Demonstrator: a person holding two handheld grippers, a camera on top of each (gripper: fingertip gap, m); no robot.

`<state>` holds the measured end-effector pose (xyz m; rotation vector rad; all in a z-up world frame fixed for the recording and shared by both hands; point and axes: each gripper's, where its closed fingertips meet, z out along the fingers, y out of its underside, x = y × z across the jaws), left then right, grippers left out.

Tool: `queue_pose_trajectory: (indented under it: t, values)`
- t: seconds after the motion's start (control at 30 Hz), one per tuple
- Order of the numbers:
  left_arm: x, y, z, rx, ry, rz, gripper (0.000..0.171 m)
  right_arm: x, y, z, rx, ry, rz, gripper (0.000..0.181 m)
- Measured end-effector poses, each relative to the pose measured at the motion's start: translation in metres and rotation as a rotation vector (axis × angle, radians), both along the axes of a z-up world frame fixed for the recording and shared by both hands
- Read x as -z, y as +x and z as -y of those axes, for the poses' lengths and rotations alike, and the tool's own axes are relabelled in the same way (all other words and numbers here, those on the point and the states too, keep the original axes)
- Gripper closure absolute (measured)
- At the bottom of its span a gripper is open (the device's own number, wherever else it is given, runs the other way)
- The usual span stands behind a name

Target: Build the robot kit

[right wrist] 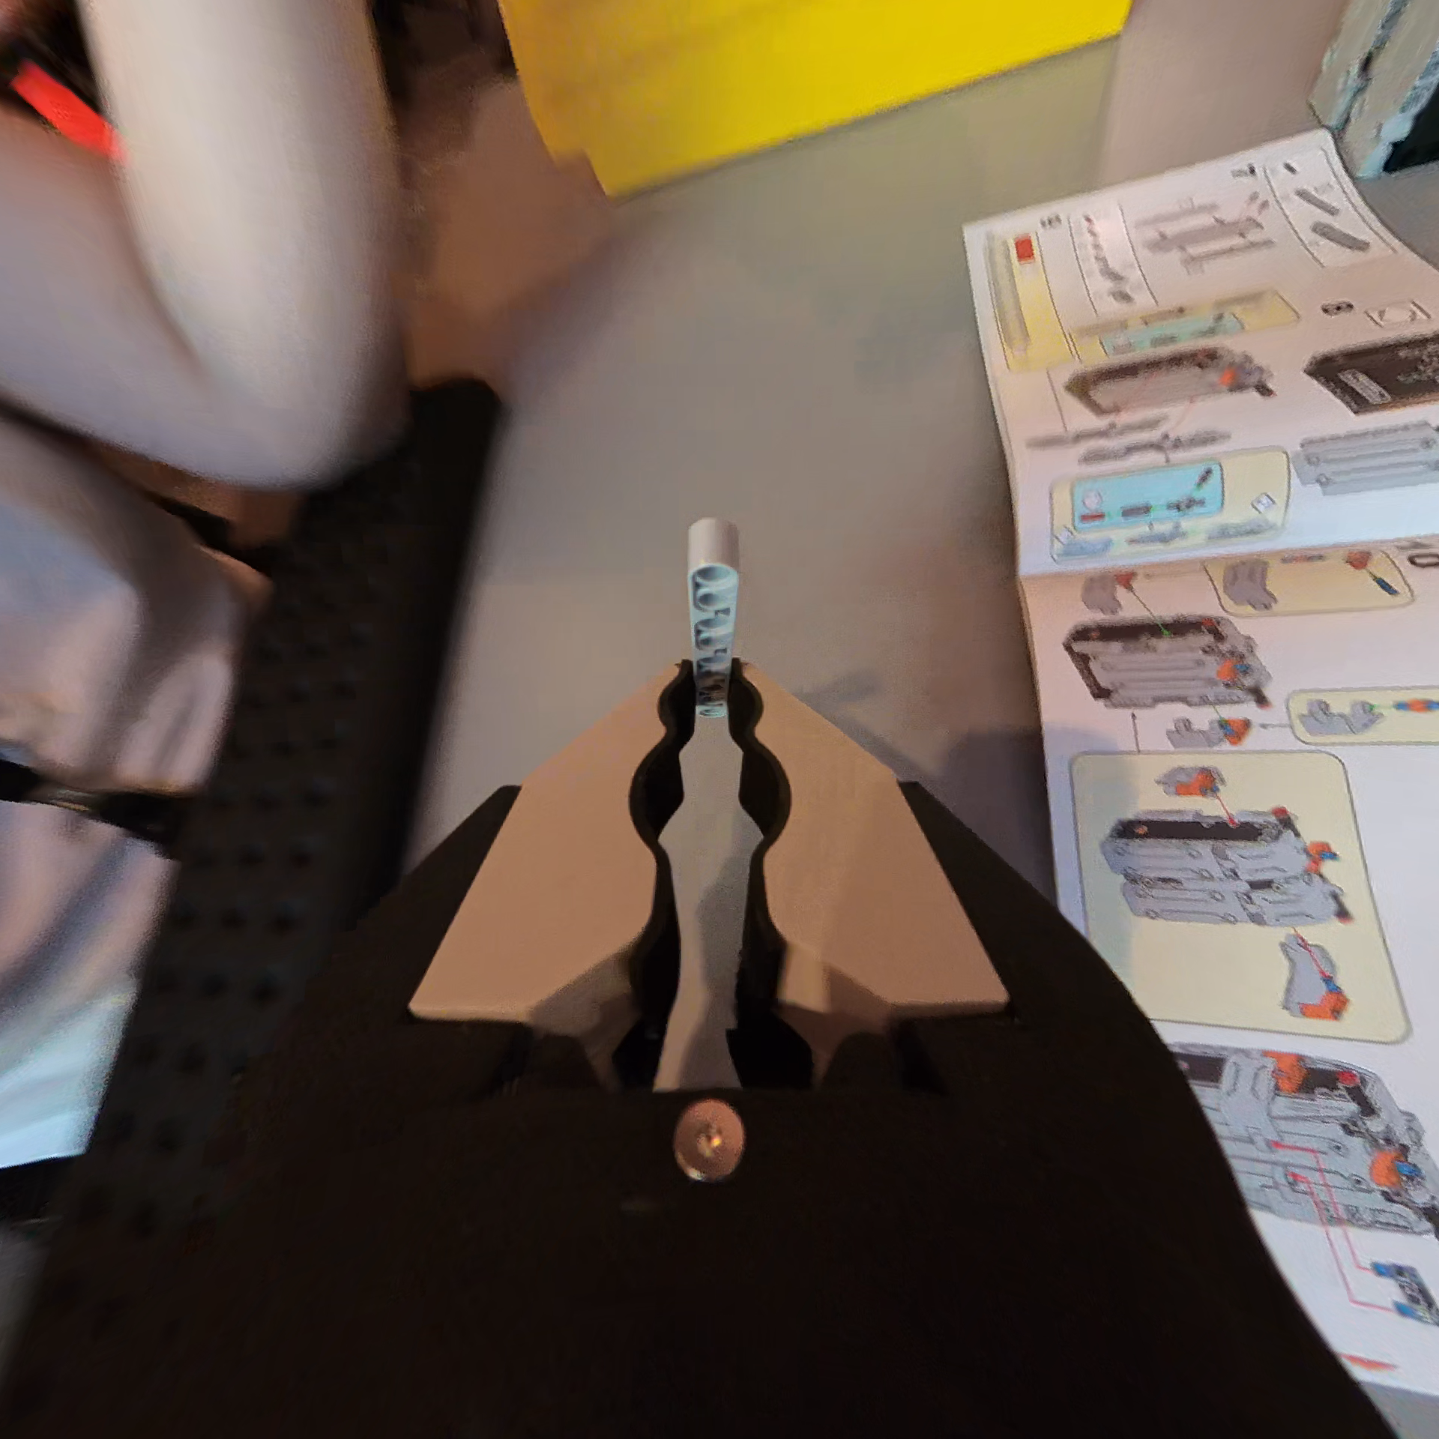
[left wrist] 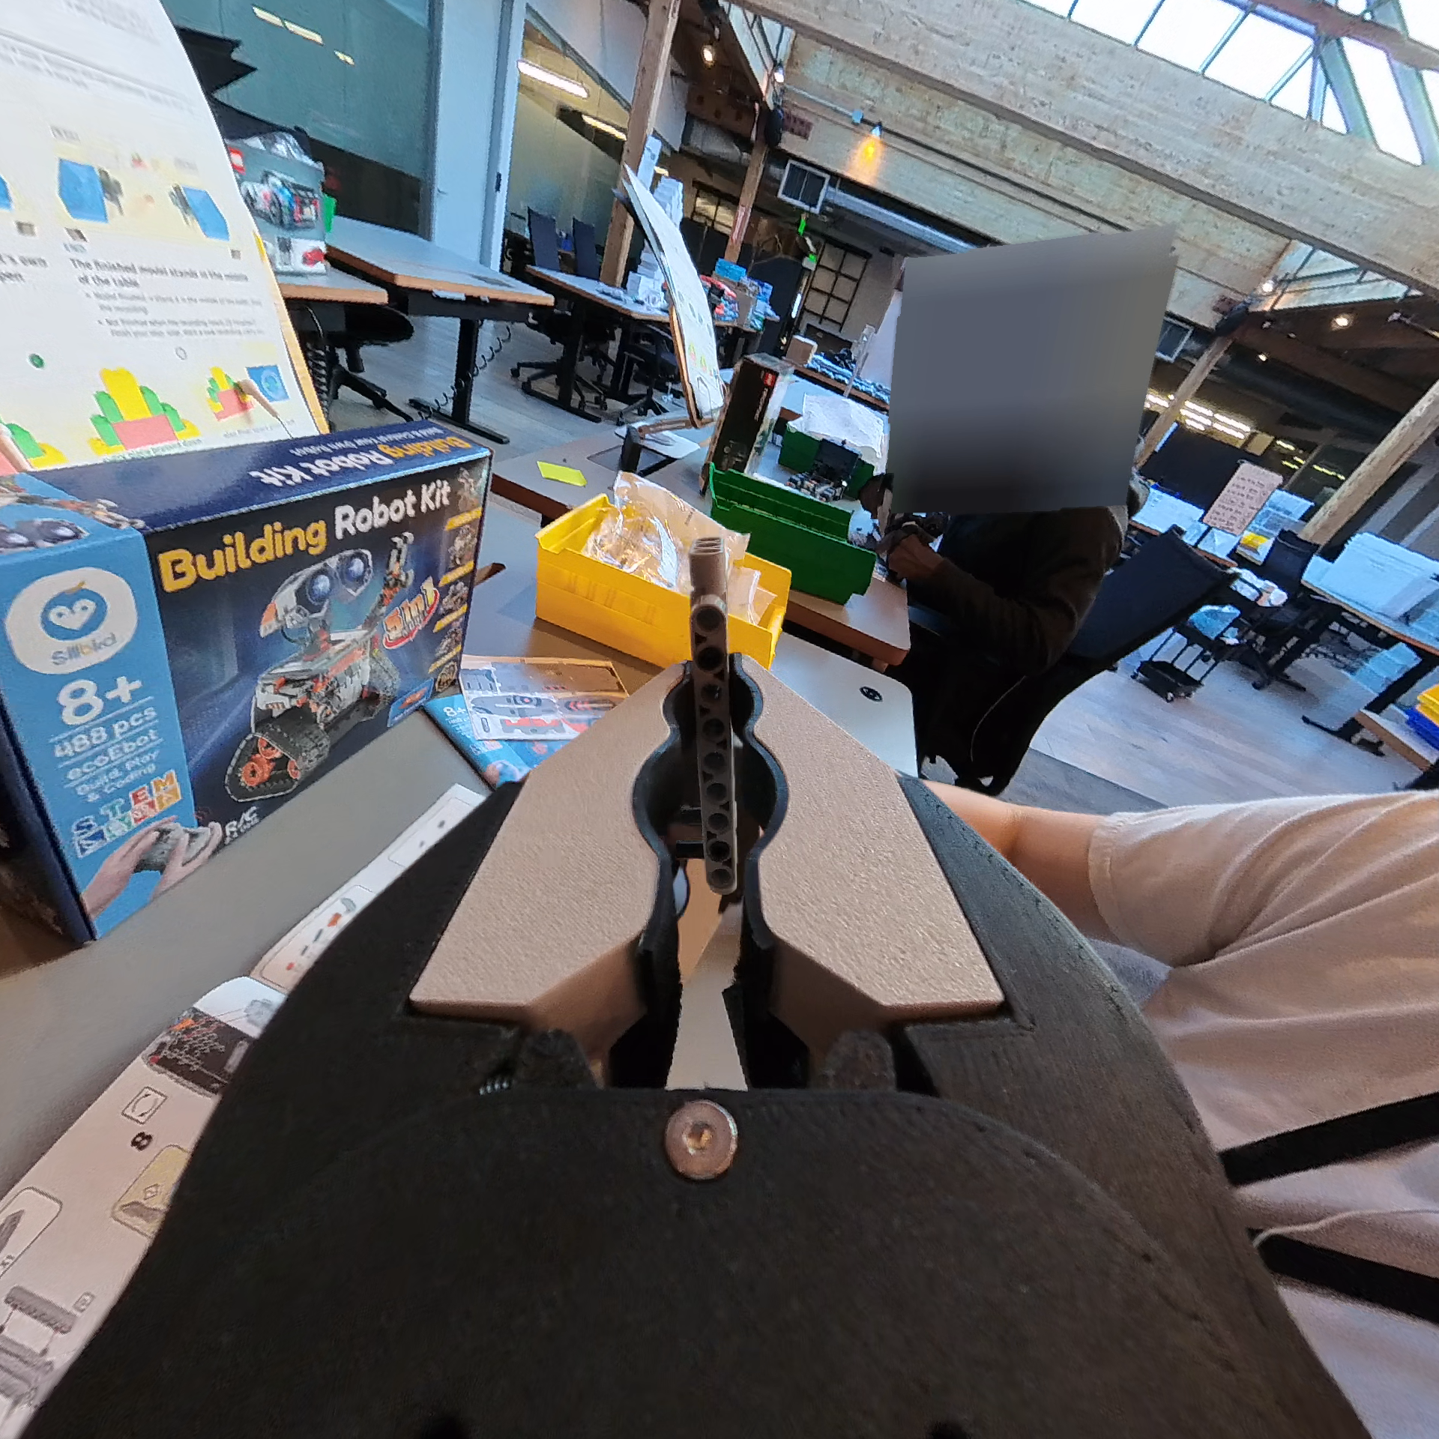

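Closest to my lens, the left gripper (left wrist: 710,670) is pinched on a dark grey perforated beam (left wrist: 715,747) that stands nearly upright between the tan fingers (left wrist: 568,849); a lighter grey connector (left wrist: 707,564) caps its far end, which sticks out past the tips. Left of it on the grey table (left wrist: 233,919) I see the blue robot-kit box (left wrist: 233,646) and an open instruction booklet (left wrist: 93,1168); beyond, a yellow bin (left wrist: 654,615) with clear bags, then a green bin (left wrist: 786,529).

My right gripper (right wrist: 712,677) nips a light grey short beam (right wrist: 712,615) at the very tips, most of it jutting forward above the table. A black studded plate (right wrist: 311,701) lies left, blurred; the booklet lies right. Both pieces are gripped and neither touches the other.
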<state>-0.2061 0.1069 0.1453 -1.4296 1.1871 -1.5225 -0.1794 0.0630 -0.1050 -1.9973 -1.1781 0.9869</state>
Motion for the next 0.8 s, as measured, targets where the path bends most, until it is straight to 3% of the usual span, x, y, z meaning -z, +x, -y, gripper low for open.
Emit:
queue_pose_trajectory:
  t: [0.17,0.27,0.37,0.47,0.8]
  values:
    - [0.012,0.021,0.012,0.082,-0.023,-0.053,0.167,-0.079,0.005,-0.007,0.019,-0.026,-0.121,0.174]
    - [0.017,0.032,0.021,0.13,-0.031,-0.074,0.167,-0.134,0.012,0.0,-0.022,0.051,-0.18,0.174]
    - [0.019,0.041,0.033,0.185,-0.037,-0.083,0.167,-0.169,0.02,0.005,-0.015,0.124,-0.197,0.174]
    - [0.017,0.05,0.049,0.248,-0.036,-0.071,0.167,-0.187,0.021,0.015,-0.023,0.142,-0.278,0.174]
    - [0.016,0.069,0.075,0.311,-0.015,-0.075,0.167,-0.192,0.022,0.041,-0.135,0.111,-0.317,0.174]
